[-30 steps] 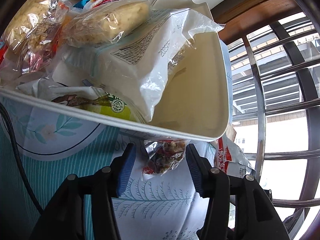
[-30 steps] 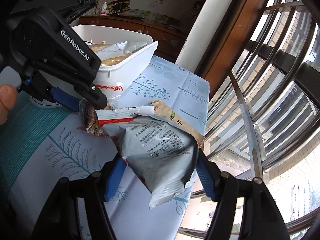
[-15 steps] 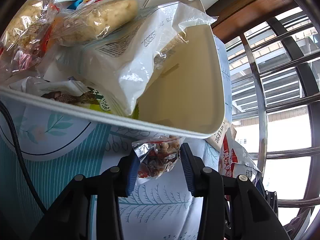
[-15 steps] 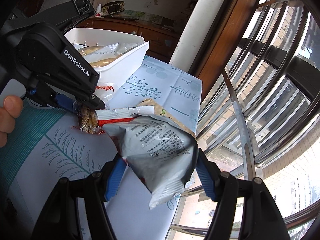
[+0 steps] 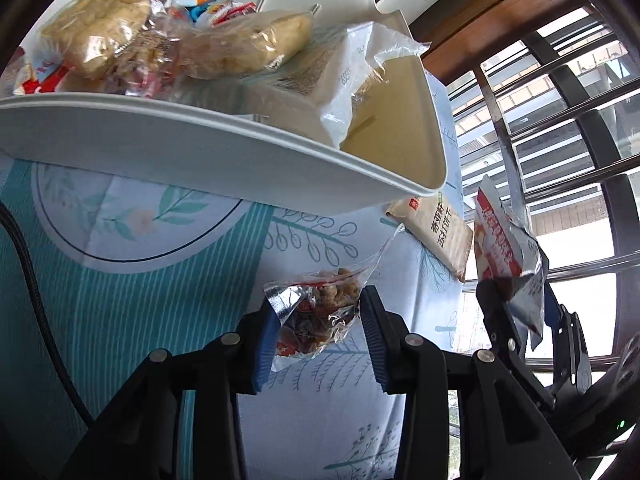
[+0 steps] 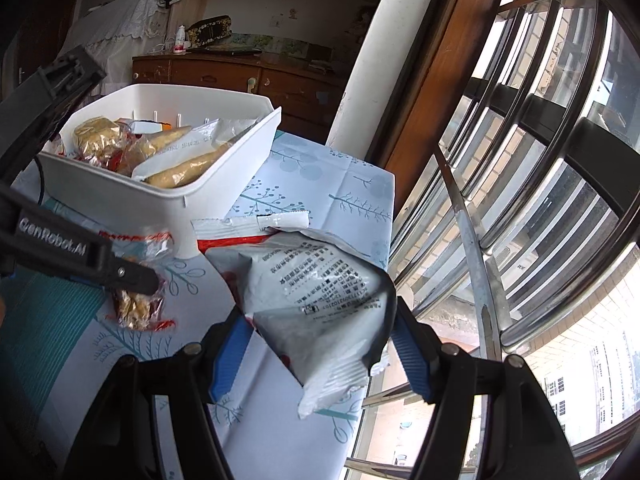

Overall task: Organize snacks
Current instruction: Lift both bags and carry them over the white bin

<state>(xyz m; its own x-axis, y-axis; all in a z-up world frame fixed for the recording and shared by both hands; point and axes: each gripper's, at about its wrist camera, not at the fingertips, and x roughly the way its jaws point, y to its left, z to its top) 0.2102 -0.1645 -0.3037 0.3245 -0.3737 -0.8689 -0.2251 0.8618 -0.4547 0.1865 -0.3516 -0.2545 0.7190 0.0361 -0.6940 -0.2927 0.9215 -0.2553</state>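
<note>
My left gripper (image 5: 320,332) is shut on a small clear nut-snack packet (image 5: 320,320) and holds it above the tablecloth, in front of the white bin (image 5: 240,160); the packet shows in the right wrist view (image 6: 136,304) too. The bin (image 6: 176,204) holds several snack bags. My right gripper (image 6: 320,344) is shut on a grey-and-red foil snack bag (image 6: 316,292), raised off the table, right of the bin; that bag also shows in the left wrist view (image 5: 504,248). A beige cracker pack (image 5: 440,232) lies on the cloth by the bin's corner.
The table has a blue-and-white leaf-print cloth (image 5: 160,280). Its right edge meets a window with metal bars (image 6: 500,200). A white pipe (image 6: 372,52) and a wooden frame stand behind the table. A wooden cabinet (image 6: 240,76) is at the back.
My left gripper closed on the nut packet and lifted it back from under the bin's rim. My right gripper rose with the foil bag, uncovering the cracker pack.
</note>
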